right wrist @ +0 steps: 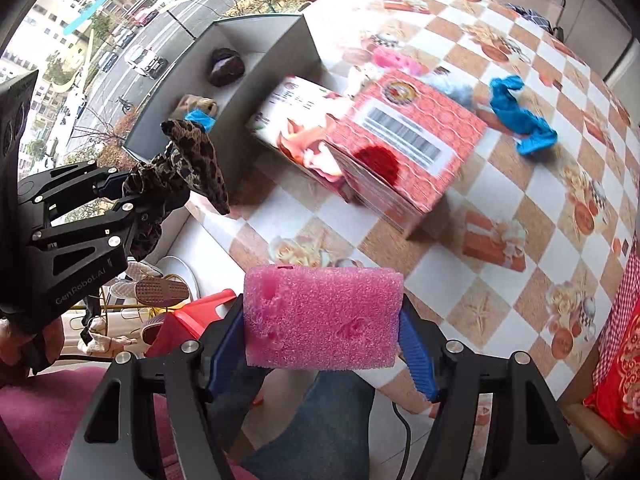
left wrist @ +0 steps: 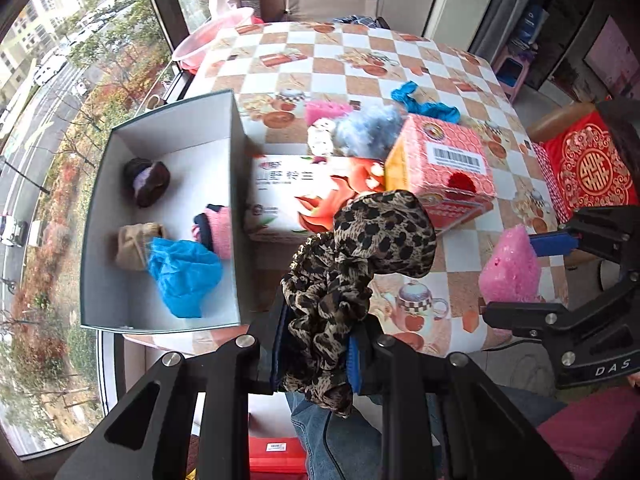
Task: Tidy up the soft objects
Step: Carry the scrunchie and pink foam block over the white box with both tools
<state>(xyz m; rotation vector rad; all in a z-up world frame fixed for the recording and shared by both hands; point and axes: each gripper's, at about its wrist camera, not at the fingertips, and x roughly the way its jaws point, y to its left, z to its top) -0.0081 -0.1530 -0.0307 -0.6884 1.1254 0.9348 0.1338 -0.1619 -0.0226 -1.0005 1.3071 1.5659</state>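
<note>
My left gripper [left wrist: 316, 354] is shut on a leopard-print scrunchie [left wrist: 356, 264], held above the table's near edge, right of the open grey box [left wrist: 96, 208]; it also shows in the right wrist view [right wrist: 188, 164]. My right gripper [right wrist: 320, 340] is shut on a pink sponge [right wrist: 322, 316], also seen at the right of the left wrist view [left wrist: 510, 266]. The box holds a dark scrunchie [left wrist: 146, 182], a beige bundle [left wrist: 134, 246], a blue glove [left wrist: 182, 274] and a pink-and-navy item [left wrist: 214, 230]. On the table lie a blue glove [left wrist: 426, 104], a fluffy blue item [left wrist: 368, 130] and a pink item [left wrist: 326, 110].
A tissue pack [left wrist: 296, 196] and a red carton [left wrist: 444, 170] stand mid-table beside the box. A pink basin [left wrist: 208, 40] sits at the far left corner. A window runs along the left. A red cushion [left wrist: 588, 168] is at the right.
</note>
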